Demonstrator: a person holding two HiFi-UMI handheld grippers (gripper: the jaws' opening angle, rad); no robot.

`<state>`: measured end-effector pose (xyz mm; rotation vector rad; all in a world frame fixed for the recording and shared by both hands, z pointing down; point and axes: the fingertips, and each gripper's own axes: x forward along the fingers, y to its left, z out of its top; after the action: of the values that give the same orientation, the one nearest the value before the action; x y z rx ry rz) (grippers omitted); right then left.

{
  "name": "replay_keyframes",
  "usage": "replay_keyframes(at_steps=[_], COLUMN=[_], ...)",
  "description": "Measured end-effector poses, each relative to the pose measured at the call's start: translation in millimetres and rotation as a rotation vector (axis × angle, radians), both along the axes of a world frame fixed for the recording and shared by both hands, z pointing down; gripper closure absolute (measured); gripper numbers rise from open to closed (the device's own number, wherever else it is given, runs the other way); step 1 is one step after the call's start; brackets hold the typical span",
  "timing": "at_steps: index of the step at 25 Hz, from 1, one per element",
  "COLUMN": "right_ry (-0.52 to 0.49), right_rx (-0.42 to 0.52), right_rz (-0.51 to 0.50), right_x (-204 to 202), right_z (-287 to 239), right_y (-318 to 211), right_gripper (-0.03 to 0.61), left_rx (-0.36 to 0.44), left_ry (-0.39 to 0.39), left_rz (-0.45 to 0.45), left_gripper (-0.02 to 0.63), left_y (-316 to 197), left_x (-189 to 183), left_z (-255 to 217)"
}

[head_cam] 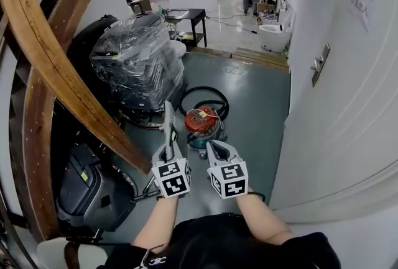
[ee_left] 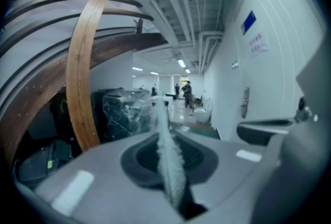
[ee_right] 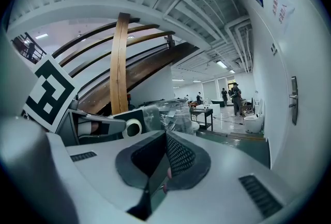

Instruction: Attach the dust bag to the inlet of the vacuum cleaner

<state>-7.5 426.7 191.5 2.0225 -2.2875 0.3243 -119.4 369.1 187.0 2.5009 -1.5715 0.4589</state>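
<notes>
Currently left gripper (head_cam: 169,148) fingers clamp the thin dust bag (ee_left: 168,161) edge-on; right gripper (head_cam: 216,151) fingers together, empty. Bag likely light, floppy, tearable: best held near its opening.

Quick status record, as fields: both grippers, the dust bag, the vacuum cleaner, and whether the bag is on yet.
left gripper: shut on the dust bag, a thin pale sheet seen edge-on, standing up from the jaws
right gripper: shut, nothing between the jaws
vacuum cleaner: red, on the floor ahead of both grippers, with a black hose looped behind it
bag attached: not yet; it is held apart from the vacuum cleaner
</notes>
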Motion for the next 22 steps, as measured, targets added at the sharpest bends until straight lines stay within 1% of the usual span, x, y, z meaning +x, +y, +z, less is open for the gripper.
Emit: replay_keyframes(at_steps=[5,12,17,22], right_ry=[-0.014,-0.006,0.012,0.028], right_rx=[-0.026,-0.054,-0.051,-0.046], right_rz=[0.007,-0.03,-0.055,-0.05], right_x=[22,22,22,35], right_z=[9,23,29,24], right_y=[-5,-30,-69,-115], right_gripper=[0.58,0.58,0.58,0.58], left_rx=[-0.017,-0.046,-0.057,-0.042], left_ry=[-0.001,0.018,0.021,0.035], left_rz=[-0.015,-0.038,-0.047,-0.05], left_gripper=[0.589,0.589,0.589,0.588], left_y=[-3,-25,-63,-113], left_x=[13,15,16,25], left_z=[6,23,35,31])
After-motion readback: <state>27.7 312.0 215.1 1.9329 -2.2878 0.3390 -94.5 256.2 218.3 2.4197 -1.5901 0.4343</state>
